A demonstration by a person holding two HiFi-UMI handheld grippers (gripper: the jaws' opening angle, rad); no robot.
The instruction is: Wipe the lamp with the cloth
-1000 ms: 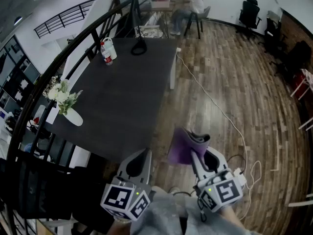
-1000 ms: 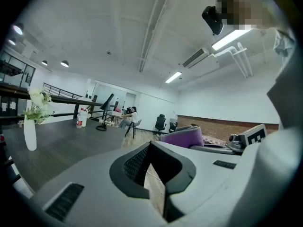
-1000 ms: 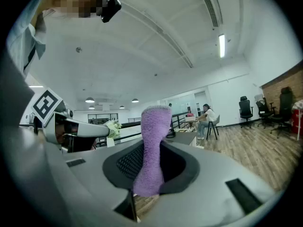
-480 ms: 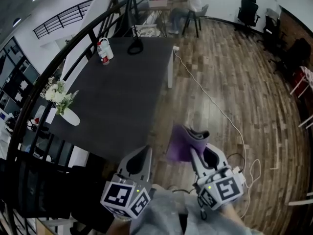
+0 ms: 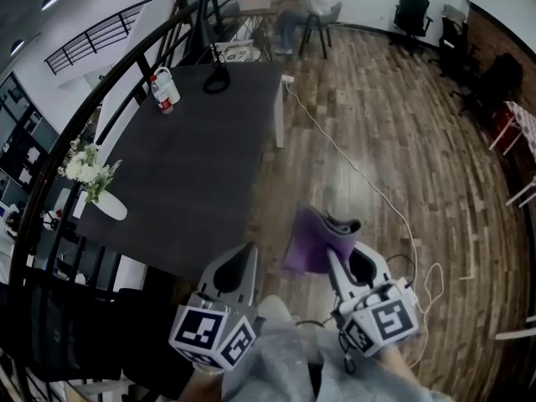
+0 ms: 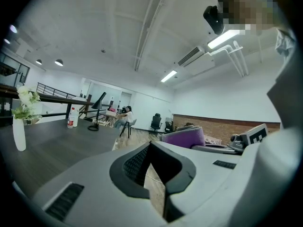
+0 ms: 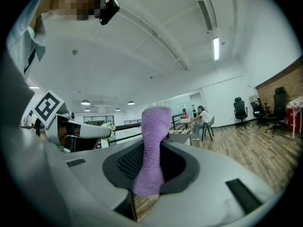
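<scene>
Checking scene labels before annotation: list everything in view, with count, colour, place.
table: 1, dark grey, left of centre
lamp: 1, black, table's far end
bottle: 1, red label, table's far left edge
vase of flowers: 1, white, table's near left edge
cable: 1, white, across the floor
office chairs: several, black, far right
seated person: 1, at the far desk
cloth: 1, purple, bottom centre
left gripper: 1, grey, bottom left, jaws together, empty
right gripper: 1, grey, bottom right, jaws shut on cloth
</scene>
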